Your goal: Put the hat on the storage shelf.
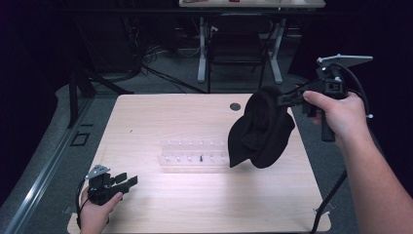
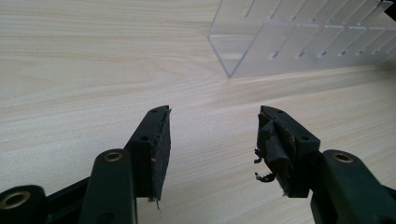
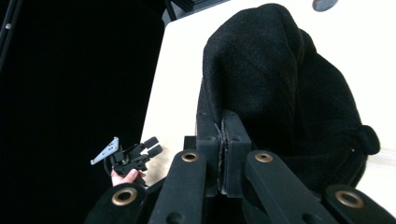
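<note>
black knitted fabric cap (image 1: 260,127) is pinched by the right hand-held gripper (image 1: 285,99) and hung above the pale wooden bench (image 1: 160,117). left hand-held gripper (image 1: 125,181) is held with jaws apart and empty, low over the bench near a clear plastic slotted rack (image 1: 195,153).

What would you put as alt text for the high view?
A person's right gripper holds a black cloth hat in the air above a light wooden table. The left gripper rests open at the table's near left corner, and a clear plastic rack lies mid-table.
</note>
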Demonstrator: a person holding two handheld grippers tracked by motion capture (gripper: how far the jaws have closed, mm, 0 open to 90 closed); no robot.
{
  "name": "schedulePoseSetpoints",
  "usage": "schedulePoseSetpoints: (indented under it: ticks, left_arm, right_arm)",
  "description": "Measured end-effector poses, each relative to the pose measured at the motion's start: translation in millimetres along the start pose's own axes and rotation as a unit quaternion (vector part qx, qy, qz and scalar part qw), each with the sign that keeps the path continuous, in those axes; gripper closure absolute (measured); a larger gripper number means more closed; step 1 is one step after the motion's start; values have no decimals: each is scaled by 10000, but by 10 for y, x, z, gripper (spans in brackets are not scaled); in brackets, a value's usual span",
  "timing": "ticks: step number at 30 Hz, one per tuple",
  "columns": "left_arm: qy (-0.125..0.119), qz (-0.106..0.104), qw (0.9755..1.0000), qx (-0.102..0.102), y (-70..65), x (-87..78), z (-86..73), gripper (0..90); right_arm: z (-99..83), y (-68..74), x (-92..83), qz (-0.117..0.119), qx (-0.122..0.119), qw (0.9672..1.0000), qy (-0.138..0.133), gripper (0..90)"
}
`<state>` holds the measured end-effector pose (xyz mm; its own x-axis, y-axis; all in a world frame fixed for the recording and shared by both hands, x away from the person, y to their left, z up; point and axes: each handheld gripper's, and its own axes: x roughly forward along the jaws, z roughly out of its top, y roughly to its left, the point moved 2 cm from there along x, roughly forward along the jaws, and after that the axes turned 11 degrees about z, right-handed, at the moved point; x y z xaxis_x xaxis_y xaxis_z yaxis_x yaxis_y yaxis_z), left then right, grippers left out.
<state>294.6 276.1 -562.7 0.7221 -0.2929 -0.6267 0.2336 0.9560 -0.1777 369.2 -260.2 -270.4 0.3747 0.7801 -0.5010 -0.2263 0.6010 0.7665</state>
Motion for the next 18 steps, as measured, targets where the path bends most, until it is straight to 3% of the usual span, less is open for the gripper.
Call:
schedulePoseSetpoints:
  ticks: [18]
  left_arm:
    - [30, -56, 10000, 74, -40, 17, 3, 448]
  right_arm:
    - [49, 148, 562, 103, -91, 9997, 199, 885]
